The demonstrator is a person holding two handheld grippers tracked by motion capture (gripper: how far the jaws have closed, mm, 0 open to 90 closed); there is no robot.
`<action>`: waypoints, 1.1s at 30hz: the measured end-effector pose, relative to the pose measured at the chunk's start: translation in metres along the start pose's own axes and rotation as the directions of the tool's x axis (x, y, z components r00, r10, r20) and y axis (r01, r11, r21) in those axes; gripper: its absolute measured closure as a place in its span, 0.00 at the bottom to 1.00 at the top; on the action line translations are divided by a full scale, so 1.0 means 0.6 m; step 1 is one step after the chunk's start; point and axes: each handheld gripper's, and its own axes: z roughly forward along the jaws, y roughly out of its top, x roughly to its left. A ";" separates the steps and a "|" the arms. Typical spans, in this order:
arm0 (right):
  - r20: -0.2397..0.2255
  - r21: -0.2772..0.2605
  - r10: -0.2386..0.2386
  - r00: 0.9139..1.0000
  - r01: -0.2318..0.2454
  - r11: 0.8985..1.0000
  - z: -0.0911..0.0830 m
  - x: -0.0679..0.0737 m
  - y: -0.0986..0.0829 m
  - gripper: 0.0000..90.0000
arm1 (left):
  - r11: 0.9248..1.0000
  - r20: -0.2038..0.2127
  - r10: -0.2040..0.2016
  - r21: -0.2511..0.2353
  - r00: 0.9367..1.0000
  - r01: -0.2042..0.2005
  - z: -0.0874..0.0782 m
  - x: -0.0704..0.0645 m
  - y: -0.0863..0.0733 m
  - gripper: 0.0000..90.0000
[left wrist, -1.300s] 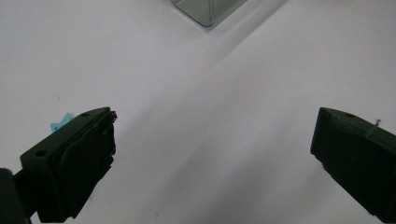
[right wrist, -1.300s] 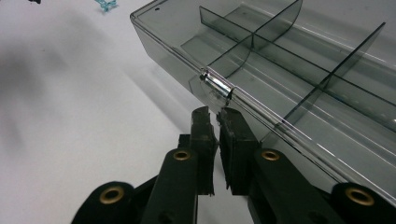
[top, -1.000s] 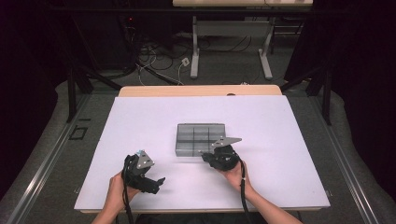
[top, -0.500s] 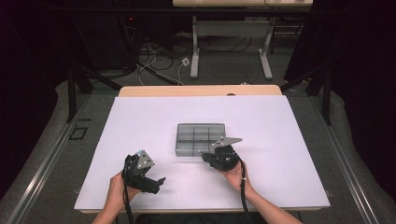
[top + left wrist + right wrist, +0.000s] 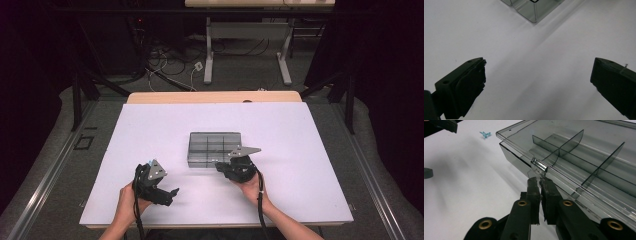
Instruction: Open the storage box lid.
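Observation:
A clear grey box (image 5: 214, 148) with divided compartments lies at the middle of the white table (image 5: 300, 150). My right gripper (image 5: 226, 167) is at its near right edge. In the right gripper view the jaws (image 5: 540, 181) are shut, pinching the lower end of the clear latch tab (image 5: 539, 166) on the lid (image 5: 584, 150). A thin gap runs between lid and base at the front corner. My left gripper (image 5: 170, 194) is held low at the near left, open, with bare table between its jaws (image 5: 537, 77). The box's corner (image 5: 534, 10) lies ahead of it.
A tiny light-blue piece (image 5: 484, 134) lies on the table to the left of the box, close to the left gripper. The white surface runs wide on every side of the box. A wooden strip (image 5: 215, 97) edges the far side.

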 end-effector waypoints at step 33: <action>0.003 -0.048 -0.008 1.000 0.008 0.999 -0.017 -0.001 0.014 0.95 | 0.998 -0.037 -0.011 -0.058 0.999 0.008 0.068 0.008 0.109 0.25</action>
